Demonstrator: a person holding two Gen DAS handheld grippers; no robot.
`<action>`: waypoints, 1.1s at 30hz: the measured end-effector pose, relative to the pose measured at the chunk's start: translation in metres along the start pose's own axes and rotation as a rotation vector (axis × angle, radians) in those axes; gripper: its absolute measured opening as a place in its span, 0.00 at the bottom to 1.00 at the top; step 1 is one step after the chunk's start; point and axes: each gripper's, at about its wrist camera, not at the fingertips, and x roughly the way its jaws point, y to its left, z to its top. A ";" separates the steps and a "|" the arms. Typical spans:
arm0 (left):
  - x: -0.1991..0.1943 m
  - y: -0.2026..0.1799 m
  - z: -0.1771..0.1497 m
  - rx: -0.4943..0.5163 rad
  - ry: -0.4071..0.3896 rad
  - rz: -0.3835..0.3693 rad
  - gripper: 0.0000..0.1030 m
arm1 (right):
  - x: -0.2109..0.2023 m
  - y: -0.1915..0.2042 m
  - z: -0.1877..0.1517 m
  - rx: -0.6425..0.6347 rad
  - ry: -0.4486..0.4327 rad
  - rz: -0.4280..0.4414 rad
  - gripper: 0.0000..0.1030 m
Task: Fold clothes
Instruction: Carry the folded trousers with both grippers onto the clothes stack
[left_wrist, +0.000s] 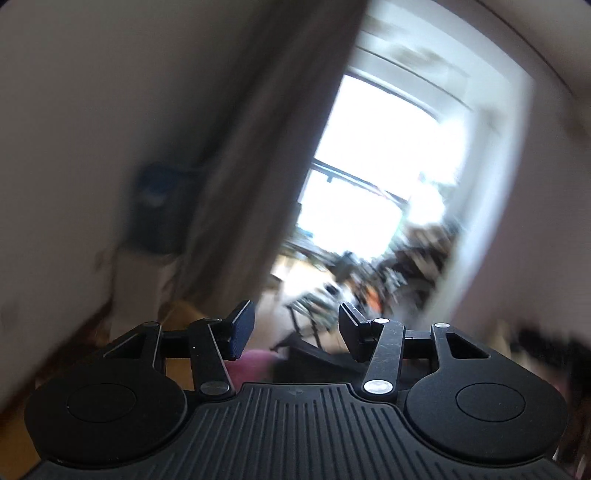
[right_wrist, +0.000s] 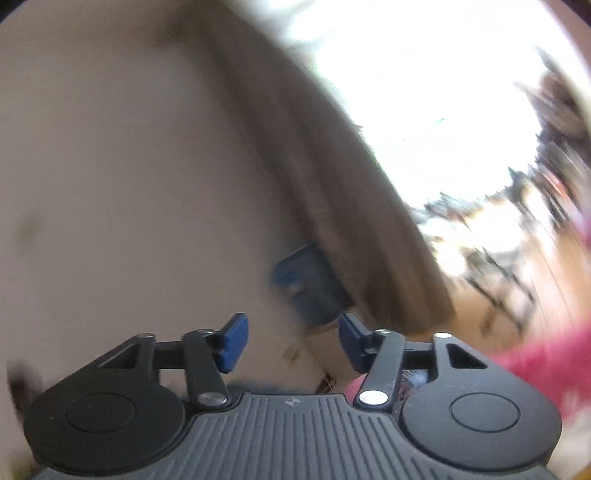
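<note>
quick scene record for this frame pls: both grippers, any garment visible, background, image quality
left gripper: open, nothing between the jaws
right gripper: open, nothing between the jaws
garment: pink cloth at lower right of the right wrist view, not gripped; a pink patch below the left fingers
background: beige curtain, bright window, blue object by the wall
image quality: heavy motion blur, details beyond the grippers unclear

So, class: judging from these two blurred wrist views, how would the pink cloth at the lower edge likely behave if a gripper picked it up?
The pink cloth looks soft and rumpled, so it would probably droop rather than hold shape. It seems light for its size. Blur hides its texture, so slipperiness is unclear. Both the left gripper and the right gripper hold nothing.
</note>
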 end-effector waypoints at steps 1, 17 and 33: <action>0.003 -0.013 -0.002 0.065 0.029 -0.028 0.49 | 0.005 0.017 -0.001 -0.083 0.058 0.062 0.43; 0.083 -0.014 -0.025 0.157 0.215 0.078 0.50 | 0.081 0.013 -0.057 -0.027 0.214 -0.144 0.00; 0.005 0.022 0.010 -0.054 0.048 0.260 0.51 | -0.069 -0.021 -0.035 -0.038 0.010 -0.468 0.10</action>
